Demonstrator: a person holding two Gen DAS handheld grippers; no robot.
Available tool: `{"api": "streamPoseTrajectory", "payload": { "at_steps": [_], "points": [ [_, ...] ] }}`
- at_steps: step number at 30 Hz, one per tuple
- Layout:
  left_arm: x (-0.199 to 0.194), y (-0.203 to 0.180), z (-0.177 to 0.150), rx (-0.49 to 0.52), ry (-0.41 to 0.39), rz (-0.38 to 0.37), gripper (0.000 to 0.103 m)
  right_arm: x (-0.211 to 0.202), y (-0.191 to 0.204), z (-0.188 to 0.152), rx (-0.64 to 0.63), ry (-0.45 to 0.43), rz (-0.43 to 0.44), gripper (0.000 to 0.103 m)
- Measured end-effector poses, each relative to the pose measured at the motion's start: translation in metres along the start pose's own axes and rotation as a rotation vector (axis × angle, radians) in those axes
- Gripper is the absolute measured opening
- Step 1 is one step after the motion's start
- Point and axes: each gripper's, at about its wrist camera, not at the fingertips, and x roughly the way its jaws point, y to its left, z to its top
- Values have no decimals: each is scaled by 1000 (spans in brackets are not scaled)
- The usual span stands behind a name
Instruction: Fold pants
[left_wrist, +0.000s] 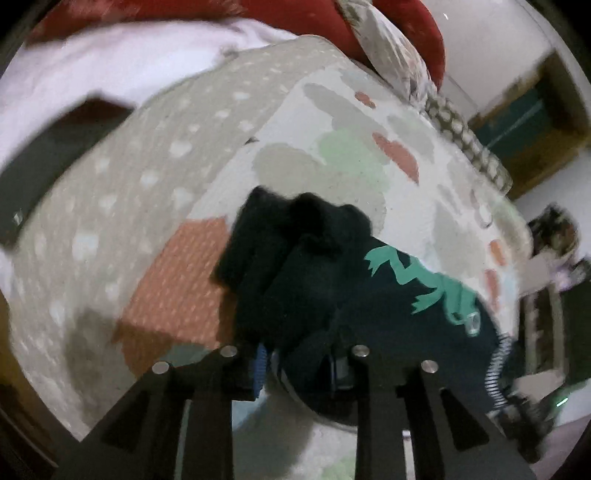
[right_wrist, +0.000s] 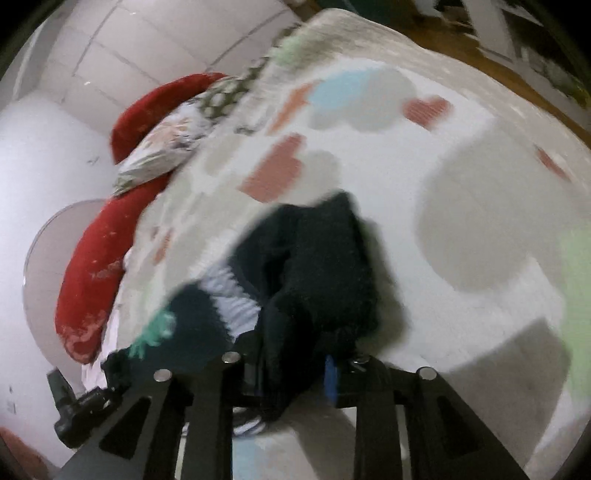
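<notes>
Left hand-held gripper (left_wrist: 301, 369) is clamped on dark pants (left_wrist: 295, 266) with a green print. Right hand-held gripper (right_wrist: 295, 376) is clamped on the same pants. Both hold them above the patterned bed (left_wrist: 332, 110).

left tongs (left_wrist: 301, 363) pinched on dark cloth, right tongs (right_wrist: 291, 373) likewise, both angled down

Dark pants (left_wrist: 295, 266) with a green print bunched between the left gripper (left_wrist: 301, 365) jaws, cloth pinched by the pads, patterned blanket (left_wrist: 155, 177) spread beneath, red pillow (left_wrist: 417, 33) seen behind
</notes>
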Motion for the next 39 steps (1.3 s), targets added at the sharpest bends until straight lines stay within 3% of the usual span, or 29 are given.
{"api": "streamPoseTrajectory", "payload": {
  "at_steps": [3, 5, 9, 13, 19, 21, 24, 25, 33, 39],
  "points": [
    [-23, 9, -2, -20, -27, -17, 33, -24, -6, -6, -7, -42, 0, 28],
    [-44, 7, -6, -5, -71, -24, 34, -40, -1, -9, -29, -81, -4, 28],
    [-70, 0, -19, 21, -111, -51, 36, -58, 17, -20, -84, -96, 98, 28],
    [-70, -8, -33, 34, -54, -127, 36, -45, 36, -31, -87, -4, 182, 28],
    [-26, -25, -45, 32, 91, -174, 36, -17, 43, -43, -62, 86, 120, 28],
    [-13, -28, -43, 35, 110, -149, 36, -11, 42, -41, -46, 88, 112, 28],
    [1, -28, -37, 24, 131, -116, 2, -1, 38, -32, -5, 74, 86, 24],
    [1, -28, -37, 20, 134, -124, 3, 1, 34, -30, 14, 78, 86, 7],
    [-34, -43, -35, 78, 53, -144, 2, -18, 39, -28, -23, 32, 159, 5],
    [-43, -65, -4, 96, 23, -166, 2, -27, 63, 1, -82, 0, 178, 5]
  ]
}}
